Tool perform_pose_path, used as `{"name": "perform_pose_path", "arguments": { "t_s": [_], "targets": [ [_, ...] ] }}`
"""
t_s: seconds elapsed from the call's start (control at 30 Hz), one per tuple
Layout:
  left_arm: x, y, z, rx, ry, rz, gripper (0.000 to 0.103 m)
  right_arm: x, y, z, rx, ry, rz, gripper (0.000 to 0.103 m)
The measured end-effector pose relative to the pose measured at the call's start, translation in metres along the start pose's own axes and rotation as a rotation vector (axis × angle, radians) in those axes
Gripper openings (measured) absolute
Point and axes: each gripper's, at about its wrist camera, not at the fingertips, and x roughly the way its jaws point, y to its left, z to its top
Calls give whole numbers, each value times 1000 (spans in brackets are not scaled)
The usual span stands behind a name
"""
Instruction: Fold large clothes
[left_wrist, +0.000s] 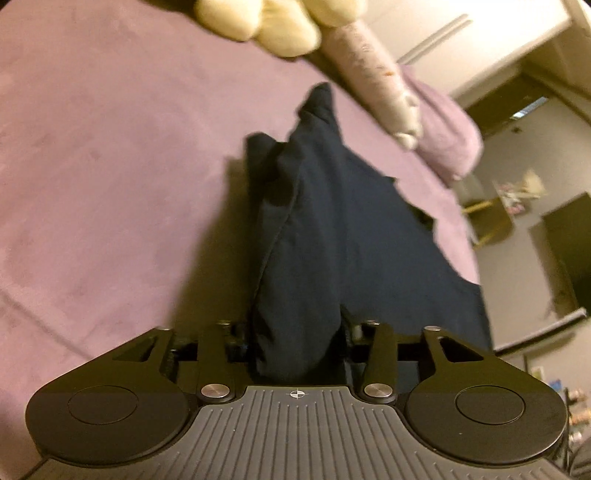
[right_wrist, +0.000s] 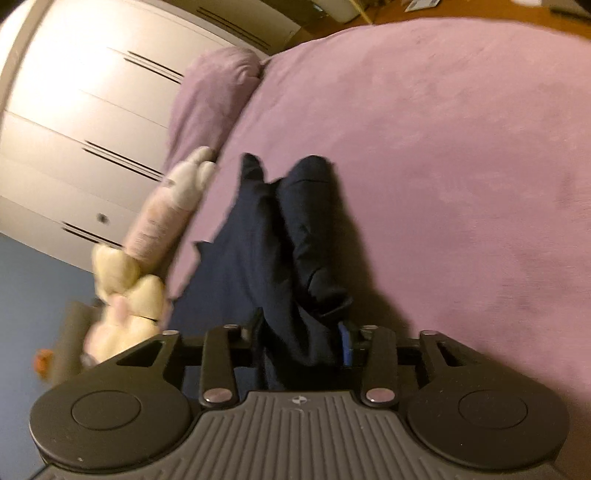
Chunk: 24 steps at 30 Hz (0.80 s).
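A dark navy garment (left_wrist: 325, 229), plain and wrinkled, hangs bunched in long vertical folds above a purple bed (left_wrist: 110, 166). Its near end is gathered and pinched at two separate spots. Its far end tapers into two rounded lobes (right_wrist: 288, 177) that reach down toward the bed. Whether they touch the bed cannot be told.

This is a bedroom in a home. A bed (right_wrist: 443, 147) under a mauve plush cover fills most of both views, with a matching pillow (right_wrist: 210, 96) at the upper left of the right wrist view. Pale wardrobe doors (right_wrist: 74, 110) with dark slot handles stand behind it, and cream soft toys (right_wrist: 125, 295) lie along the bed's edge at lower left.
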Motion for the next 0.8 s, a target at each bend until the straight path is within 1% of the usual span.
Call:
{"name": "perform_pose_path", "arguments": {
  "t_s": [0.07, 0.13, 0.2, 0.23, 0.27, 0.3, 0.33, 0.37, 0.43, 0.47, 0.5, 0.57, 0.6, 0.67, 0.7, 0.73, 0.77, 0.8],
  "targets": [
    [-11, 2, 4, -2, -39, 57, 54, -9, 1, 5, -10, -13, -71, 55],
    [-24, -2, 9, 38, -110, 123, 64, -25, 16, 10, -102, -98, -171, 61],
    [-25, -15, 15, 108, -170, 189, 67, -34, 38, 11, -228, -183, -257, 63],
    [-20, -26, 18, 144, -186, 216, 67, -32, 52, 9, -302, -212, -275, 63],
    [-12, -38, 22, 170, -195, 224, 67, -26, 65, 8, -366, -226, -273, 60],
    [-2, -51, 25, 194, -211, 221, 69, -14, 81, 5, -420, -234, -259, 42],
    [11, -66, 27, 221, -229, 214, 74, 3, 98, 0, -474, -223, -226, 32],
    [26, -82, 28, 253, -240, 215, 78, 22, 113, -3, -525, -205, -186, 24],
    [59, -115, 29, 355, -263, 216, 85, 65, 142, -16, -641, -189, -116, 20],
    [77, -131, 30, 413, -274, 220, 88, 88, 155, -22, -705, -173, -108, 19],
    [93, -143, 31, 462, -286, 232, 92, 113, 169, -27, -771, -153, -113, 19],
    [125, -154, 28, 545, -305, 259, 93, 157, 190, -33, -871, -131, -139, 19],
    [143, -158, 30, 566, -308, 291, 93, 174, 198, -35, -898, -128, -145, 19],
    [170, -153, 30, 574, -304, 347, 93, 200, 203, -35, -959, -115, -146, 19],
    [184, -149, 30, 575, -306, 385, 98, 215, 198, -37, -1013, -124, -183, 19],
    [194, -143, 29, 577, -308, 392, 99, 224, 192, -40, -1056, -136, -251, 19],
    [199, -140, 29, 570, -305, 391, 99, 237, 185, -41, -1074, -143, -304, 18],
    [200, -141, 31, 566, -307, 397, 100, 239, 179, -36, -1031, -127, -298, 15]
  ]
}}
